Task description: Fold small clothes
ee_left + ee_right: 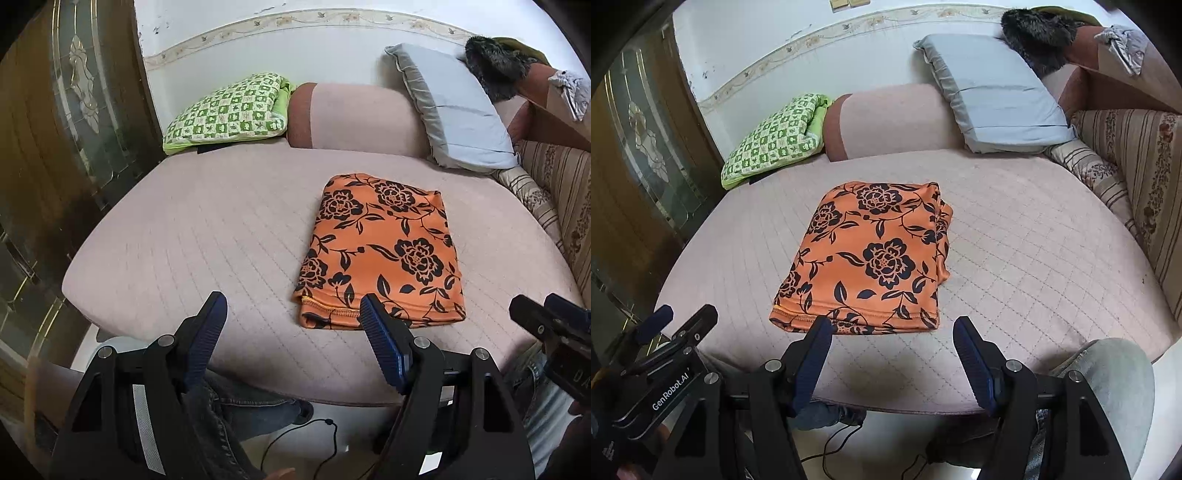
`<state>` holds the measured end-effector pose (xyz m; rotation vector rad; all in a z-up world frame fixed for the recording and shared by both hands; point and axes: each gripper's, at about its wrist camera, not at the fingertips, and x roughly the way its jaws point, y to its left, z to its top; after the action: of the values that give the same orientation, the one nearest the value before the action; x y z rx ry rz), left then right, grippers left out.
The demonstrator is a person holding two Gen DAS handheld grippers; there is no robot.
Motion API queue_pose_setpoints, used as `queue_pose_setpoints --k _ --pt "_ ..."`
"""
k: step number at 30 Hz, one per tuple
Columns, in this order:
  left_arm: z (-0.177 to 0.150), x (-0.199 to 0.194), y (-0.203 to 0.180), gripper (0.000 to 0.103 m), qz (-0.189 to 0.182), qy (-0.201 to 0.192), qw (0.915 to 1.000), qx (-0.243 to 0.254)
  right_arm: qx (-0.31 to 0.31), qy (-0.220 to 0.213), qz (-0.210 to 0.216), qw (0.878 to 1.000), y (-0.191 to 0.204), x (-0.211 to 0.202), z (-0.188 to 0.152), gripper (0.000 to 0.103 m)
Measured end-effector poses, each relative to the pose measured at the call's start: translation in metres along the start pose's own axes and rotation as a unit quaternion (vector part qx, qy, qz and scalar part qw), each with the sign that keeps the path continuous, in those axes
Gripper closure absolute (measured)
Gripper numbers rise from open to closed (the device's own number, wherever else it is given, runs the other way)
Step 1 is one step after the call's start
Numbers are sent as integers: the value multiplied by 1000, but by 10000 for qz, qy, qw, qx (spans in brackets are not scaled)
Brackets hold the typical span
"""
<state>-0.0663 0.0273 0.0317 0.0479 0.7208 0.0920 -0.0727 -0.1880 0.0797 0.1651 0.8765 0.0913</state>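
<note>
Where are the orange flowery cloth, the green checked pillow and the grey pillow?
orange flowery cloth (871,254), right wrist view, its middle flower.
green checked pillow (229,110), left wrist view, its top face.
grey pillow (997,99), right wrist view, its front face.

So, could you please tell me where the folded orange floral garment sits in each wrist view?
Left wrist view: the orange floral garment lies right of centre, its near edge behind the left gripper's right finger.
Right wrist view: it lies left of centre, just beyond the right gripper.
Shared landmark: the grey pillow behind it.
</note>
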Motion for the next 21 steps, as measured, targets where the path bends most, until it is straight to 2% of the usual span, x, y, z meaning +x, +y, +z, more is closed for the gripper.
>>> queue_pose_setpoints --k 11,21 --pt "3 -9 -3 28 133 -63 9999 53 -98 -102 119 9998 11 -6 2 36" --pt "3 -35 3 28 237 -149 9994 -208 -119 -6 352 9993 15 -18 10 36"
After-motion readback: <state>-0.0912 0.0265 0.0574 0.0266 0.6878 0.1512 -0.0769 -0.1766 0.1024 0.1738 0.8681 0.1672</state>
